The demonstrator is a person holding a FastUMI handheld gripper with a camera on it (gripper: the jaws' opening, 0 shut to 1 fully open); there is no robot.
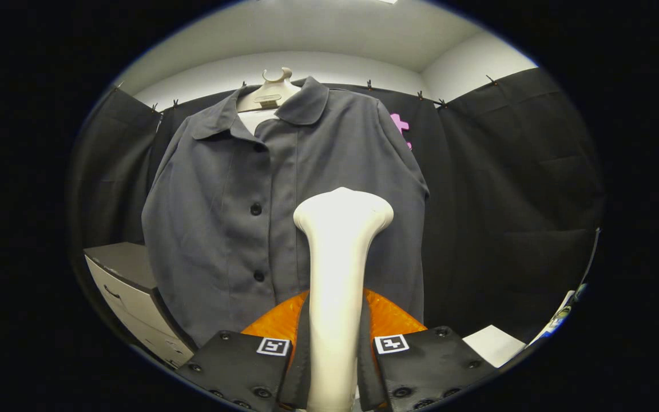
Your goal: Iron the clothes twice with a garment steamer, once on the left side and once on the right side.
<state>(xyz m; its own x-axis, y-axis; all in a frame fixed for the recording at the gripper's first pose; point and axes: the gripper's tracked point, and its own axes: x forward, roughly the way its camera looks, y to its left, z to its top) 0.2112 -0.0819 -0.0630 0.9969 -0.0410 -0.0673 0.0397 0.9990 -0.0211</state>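
Gripper (334, 349) closed on the white garment steamer (338, 274), both fingers (243, 366) pressing its handle. Steamer head stands upright before the grey buttoned shirt (238, 212), which hangs on a hanger (269, 91) against the booth wall; grey cabinet (129, 286) beside its lower hem.

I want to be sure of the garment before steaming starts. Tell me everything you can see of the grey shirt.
The grey shirt is matte woven-looking cloth with a rounded collar, long sleeves and dark buttons down a closed front. It hangs upright on a pale hanger form against the black booth wall, beyond the jaws. The white steamer, clamped in the gripper, stands before its lower front; contact cannot be told. A cabinet stands beside one sleeve.
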